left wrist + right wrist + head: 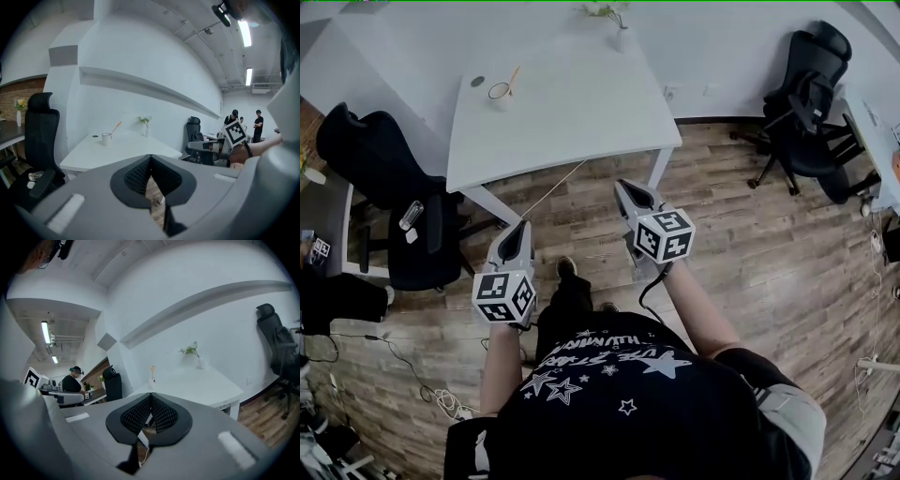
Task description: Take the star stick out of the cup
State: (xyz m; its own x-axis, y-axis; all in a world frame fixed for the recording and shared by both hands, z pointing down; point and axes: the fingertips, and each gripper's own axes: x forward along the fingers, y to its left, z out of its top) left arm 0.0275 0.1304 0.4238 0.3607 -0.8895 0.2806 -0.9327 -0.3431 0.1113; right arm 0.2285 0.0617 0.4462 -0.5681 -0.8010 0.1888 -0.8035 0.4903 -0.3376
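White table [581,112] far off, cup [499,92] small, star stick [515,78] barely discernible

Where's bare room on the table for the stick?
Bare: everything from the cup to the near edge and right corner of the table, plus the gap between cup and vase. Crowded at the far left, cup beside a dark disc.

Pretty clearly an open-plan office: a white desk [572,103] pushed against a plain white wall [722,47], black swivel chairs [811,103] off both its ends, wood-plank floor [750,244], ceiling strip lights [244,33], and people [258,123] standing around further back.
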